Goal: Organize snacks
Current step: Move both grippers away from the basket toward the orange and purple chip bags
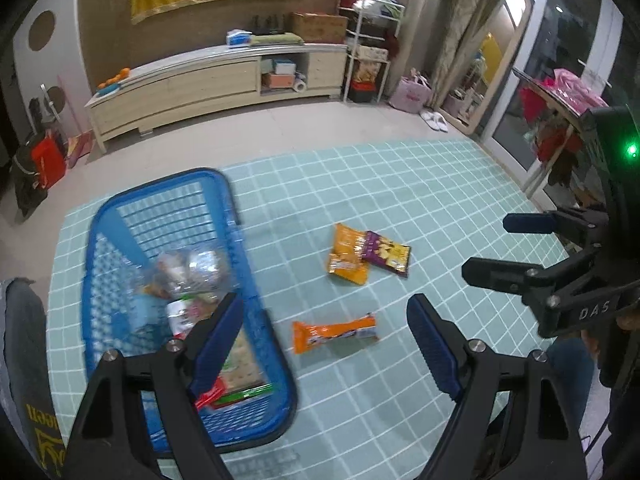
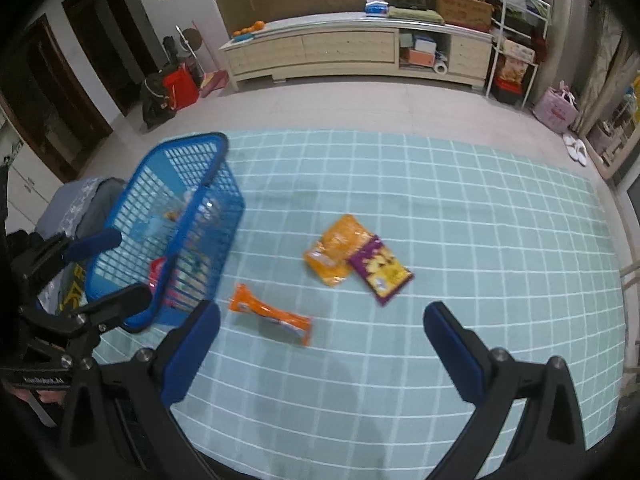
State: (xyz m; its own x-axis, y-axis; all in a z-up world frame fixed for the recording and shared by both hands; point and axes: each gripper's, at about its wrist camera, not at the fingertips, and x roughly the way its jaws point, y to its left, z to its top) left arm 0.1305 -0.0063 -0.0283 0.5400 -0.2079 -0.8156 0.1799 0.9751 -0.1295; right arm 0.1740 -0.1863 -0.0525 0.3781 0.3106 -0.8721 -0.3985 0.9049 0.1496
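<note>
- Orange snack bar point(image 1: 335, 330) lies on the checked mat point(image 1: 400, 200), beside the blue basket point(image 1: 256, 264).
- Probably light, crinkly, slippery; pinch across its middle.
- Left tongs point(image 1: 324, 332) and right tongs point(image 2: 322, 330) spread, empty.

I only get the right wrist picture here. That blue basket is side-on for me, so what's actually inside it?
Observer: From the left wrist camera, looking down into the blue basket, a clear bag of wrapped snacks lies on top.
Operator: Anything underneath?
Observer: Yes, a flat pale packet lies along the near end of the basket floor.
Operator: And is the left gripper holding something?
Observer: No. The left gripper is open with nothing between its pads; the orange packet lies on the mat beyond.
</note>
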